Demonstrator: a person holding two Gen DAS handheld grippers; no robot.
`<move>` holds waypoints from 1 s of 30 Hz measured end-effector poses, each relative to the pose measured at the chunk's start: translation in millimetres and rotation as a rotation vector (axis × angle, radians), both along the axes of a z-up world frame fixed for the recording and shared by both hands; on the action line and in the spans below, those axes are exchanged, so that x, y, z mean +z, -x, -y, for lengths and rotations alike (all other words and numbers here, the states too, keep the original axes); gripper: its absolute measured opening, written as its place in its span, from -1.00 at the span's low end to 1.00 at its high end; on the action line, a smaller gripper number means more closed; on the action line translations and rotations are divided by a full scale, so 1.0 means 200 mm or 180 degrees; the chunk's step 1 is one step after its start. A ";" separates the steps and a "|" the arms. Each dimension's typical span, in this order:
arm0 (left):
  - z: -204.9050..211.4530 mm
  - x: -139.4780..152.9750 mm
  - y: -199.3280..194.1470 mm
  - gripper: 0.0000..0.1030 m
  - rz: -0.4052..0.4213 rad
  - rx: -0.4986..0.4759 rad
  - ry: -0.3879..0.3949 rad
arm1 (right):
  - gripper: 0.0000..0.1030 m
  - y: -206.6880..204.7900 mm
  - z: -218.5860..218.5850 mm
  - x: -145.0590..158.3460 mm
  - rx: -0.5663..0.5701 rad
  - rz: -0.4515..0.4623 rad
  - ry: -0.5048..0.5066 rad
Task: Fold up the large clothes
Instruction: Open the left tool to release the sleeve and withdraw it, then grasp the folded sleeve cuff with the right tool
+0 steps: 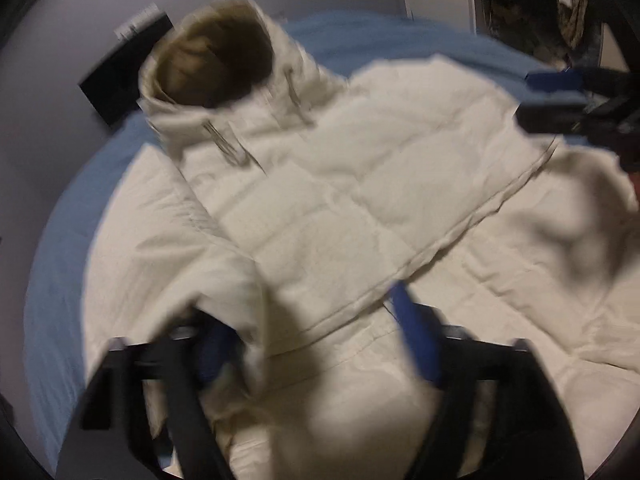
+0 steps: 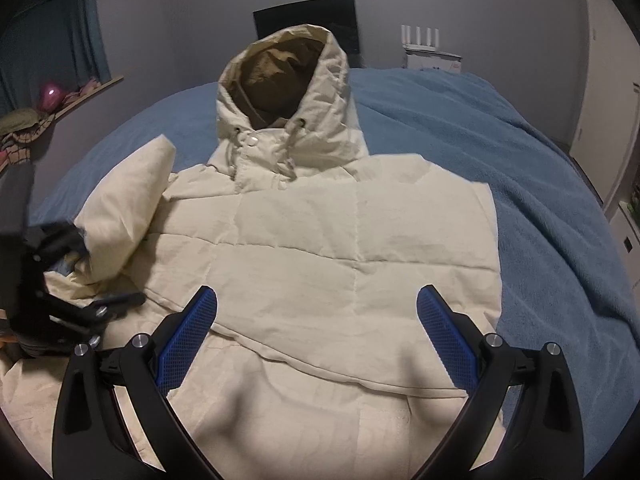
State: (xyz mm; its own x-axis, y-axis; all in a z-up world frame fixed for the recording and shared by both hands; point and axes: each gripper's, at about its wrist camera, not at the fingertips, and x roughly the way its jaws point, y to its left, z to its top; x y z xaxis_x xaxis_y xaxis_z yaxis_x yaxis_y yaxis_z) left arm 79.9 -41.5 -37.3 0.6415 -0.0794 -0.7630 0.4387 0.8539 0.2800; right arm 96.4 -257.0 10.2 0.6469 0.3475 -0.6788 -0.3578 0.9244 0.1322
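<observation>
A cream puffer jacket point(image 2: 320, 240) lies front up on the bed, its brown-lined hood point(image 2: 280, 80) at the far end. The left sleeve point(image 2: 124, 216) is folded in over the chest. My left gripper point(image 1: 316, 344) stands open low over the jacket's left side; the sleeve end lies between its blue pads point(image 1: 416, 340), loose against the left one. From the right wrist view the left gripper point(image 2: 106, 266) sits by the sleeve cuff. My right gripper point(image 2: 320, 336) hangs open above the hem, nothing between its fingers; the blurred left wrist view shows it point(image 1: 536, 100) at the far right.
A blue blanket point(image 2: 500, 160) covers the bed under the jacket. A black screen point(image 2: 308, 20) leans on the grey wall behind the hood, a white router on a box point(image 2: 424, 52) beside it. A ledge with clutter point(image 2: 52, 100) runs at the left, a white door point(image 2: 608, 100) at the right.
</observation>
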 end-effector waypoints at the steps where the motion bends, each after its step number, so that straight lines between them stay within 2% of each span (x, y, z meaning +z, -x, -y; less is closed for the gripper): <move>1: -0.02 0.05 0.03 0.50 0.0035 -0.0010 0.0085 | 0.86 0.01 -0.02 0.03 0.0083 0.0024 0.0011; 5: -0.19 0.26 0.09 0.61 -0.0013 0.0131 0.0532 | 0.86 0.09 -0.12 0.21 0.0394 0.0157 0.0076; 6: -0.26 0.33 0.11 0.70 0.0061 0.0235 0.0614 | 0.86 0.10 -0.16 0.24 0.0483 0.0155 0.0050; 9: -0.46 0.47 0.11 0.75 0.0269 0.0575 0.0738 | 0.86 0.14 -0.36 0.33 0.0782 0.0153 0.0092; 12: -0.70 0.54 0.01 0.76 0.0287 0.1094 0.0920 | 0.86 0.19 -0.66 0.38 0.1143 0.0198 0.0237; 14: -0.85 0.54 -0.05 0.76 0.0219 0.1412 0.0976 | 0.86 0.23 -0.88 0.40 0.1404 0.0219 0.0308; 17: -1.06 0.49 -0.13 0.76 0.0175 0.1806 0.0914 | 0.86 0.27 -1.17 0.40 0.1721 0.0231 0.0384; 21: -1.25 0.39 -0.16 0.76 0.0031 0.2150 0.1011 | 0.86 0.28 -1.55 0.29 0.2021 0.0289 0.0655; 26: -1.50 0.24 -0.17 0.76 -0.0184 0.2647 0.1207 | 0.86 0.21 -1.82 0.10 0.2204 0.0134 0.0844; 30: -1.67 0.19 -0.16 0.76 -0.0208 0.2969 0.1361 | 0.86 0.16 -1.98 -0.06 0.2369 0.0044 0.1079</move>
